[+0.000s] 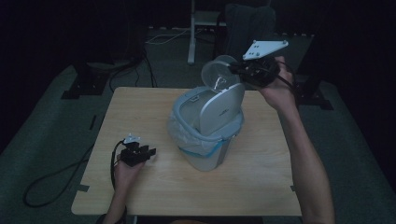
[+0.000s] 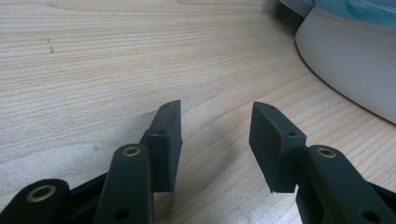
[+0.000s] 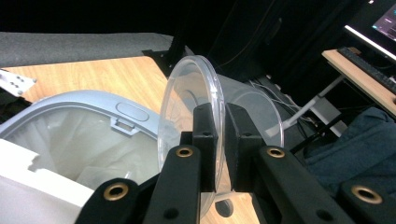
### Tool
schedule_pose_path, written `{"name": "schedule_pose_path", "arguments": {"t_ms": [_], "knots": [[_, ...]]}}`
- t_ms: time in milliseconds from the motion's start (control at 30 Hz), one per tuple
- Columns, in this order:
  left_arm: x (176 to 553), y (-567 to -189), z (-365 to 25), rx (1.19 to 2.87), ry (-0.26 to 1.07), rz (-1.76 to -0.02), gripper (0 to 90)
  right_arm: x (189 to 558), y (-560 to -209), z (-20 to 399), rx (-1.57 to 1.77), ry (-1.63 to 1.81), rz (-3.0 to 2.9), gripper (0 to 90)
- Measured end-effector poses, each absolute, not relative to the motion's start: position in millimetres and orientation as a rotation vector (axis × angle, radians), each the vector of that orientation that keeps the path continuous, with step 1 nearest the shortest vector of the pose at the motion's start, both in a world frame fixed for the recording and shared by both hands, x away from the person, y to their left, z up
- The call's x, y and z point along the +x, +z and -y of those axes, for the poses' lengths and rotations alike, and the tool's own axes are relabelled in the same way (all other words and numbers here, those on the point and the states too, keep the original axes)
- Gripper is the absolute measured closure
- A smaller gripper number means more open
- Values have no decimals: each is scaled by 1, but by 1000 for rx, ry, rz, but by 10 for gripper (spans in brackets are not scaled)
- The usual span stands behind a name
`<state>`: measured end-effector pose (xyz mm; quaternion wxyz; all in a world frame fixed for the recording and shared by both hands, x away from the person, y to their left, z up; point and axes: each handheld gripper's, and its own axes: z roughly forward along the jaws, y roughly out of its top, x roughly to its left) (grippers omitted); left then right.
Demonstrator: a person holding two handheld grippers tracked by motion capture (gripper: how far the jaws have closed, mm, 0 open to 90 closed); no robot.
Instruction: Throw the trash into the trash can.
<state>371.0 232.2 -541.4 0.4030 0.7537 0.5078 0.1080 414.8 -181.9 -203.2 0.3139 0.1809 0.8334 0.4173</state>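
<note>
The raised right gripper (image 1: 239, 70) pinches a clear round plastic dish (image 1: 217, 72) above the grey lined bin (image 1: 205, 140); the left gripper (image 1: 147, 153) rests on the wooden counter (image 1: 261, 177), jaws half apart, empty.

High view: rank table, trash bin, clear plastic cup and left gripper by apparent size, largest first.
1. Table
2. Trash bin, lid up
3. Clear plastic cup, pinched in the right gripper
4. Left gripper, resting on the table

The cup sits higher, nearer the camera, so ranks 3 and 4 are unsure.
</note>
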Motion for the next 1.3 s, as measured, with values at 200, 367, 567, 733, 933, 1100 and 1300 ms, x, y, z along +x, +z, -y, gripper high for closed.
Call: {"name": "schedule_pose_path", "arguments": {"t_ms": [200, 367, 567, 733, 933, 1100, 1300], "knots": [[371, -541, -232, 1904, 273, -1283, 547, 412, -203, 175, 447, 1099, -2218, 831], [371, -541, -232, 1904, 273, -1283, 547, 409, -204, 171, 429, 1100, -2232, 831], [371, -541, -232, 1904, 273, -1283, 547, 406, -203, 167, 409, 1106, -2248, 831], [371, -541, -232, 1904, 273, -1284, 547, 404, -203, 165, 395, 1111, -2259, 831], [371, -541, -232, 1905, 275, -1283, 547, 400, -204, 162, 377, 1109, -2277, 830], [371, -541, -232, 1905, 276, -1283, 547, 399, -204, 160, 363, 1113, -2285, 830], [371, -541, -232, 1904, 275, -1283, 547, 395, -205, 157, 338, 1116, -2301, 830]]}}
